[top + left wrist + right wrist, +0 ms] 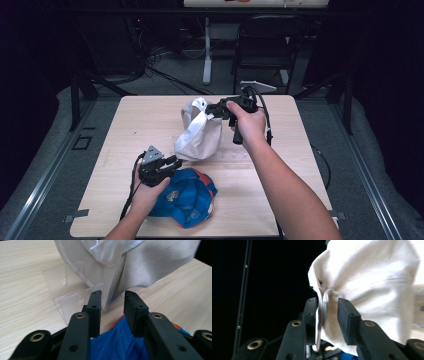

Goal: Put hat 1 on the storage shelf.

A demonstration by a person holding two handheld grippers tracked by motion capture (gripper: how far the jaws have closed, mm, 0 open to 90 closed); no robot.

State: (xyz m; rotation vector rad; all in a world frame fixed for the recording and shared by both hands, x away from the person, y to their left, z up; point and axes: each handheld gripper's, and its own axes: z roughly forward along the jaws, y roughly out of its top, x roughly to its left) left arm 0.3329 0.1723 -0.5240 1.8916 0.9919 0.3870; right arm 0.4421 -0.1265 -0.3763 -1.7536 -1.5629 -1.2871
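Note:
A white cap (200, 137) stands propped on a clear plastic stand (60, 282) in the middle of the wooden table (140, 120). My right gripper (212, 111) is at the cap's top edge. In the right gripper view the jaws (327, 302) stand apart with a fold of the white cap (374, 277) between them, not pinched. My left gripper (172, 162) is low at the cap's lower left. Its jaws (112, 296) are open, with the stiff edge of the white cap (155, 262) just between their tips. A blue and orange cap (187, 197) lies on the table under the left gripper.
The blue cap (115, 342) lies close under the left jaws. Bare tabletop stretches to the left and right of the caps. Beyond the table's far edge stand a black folding chair (265, 45) and a white desk leg (207, 50), with cables on the floor.

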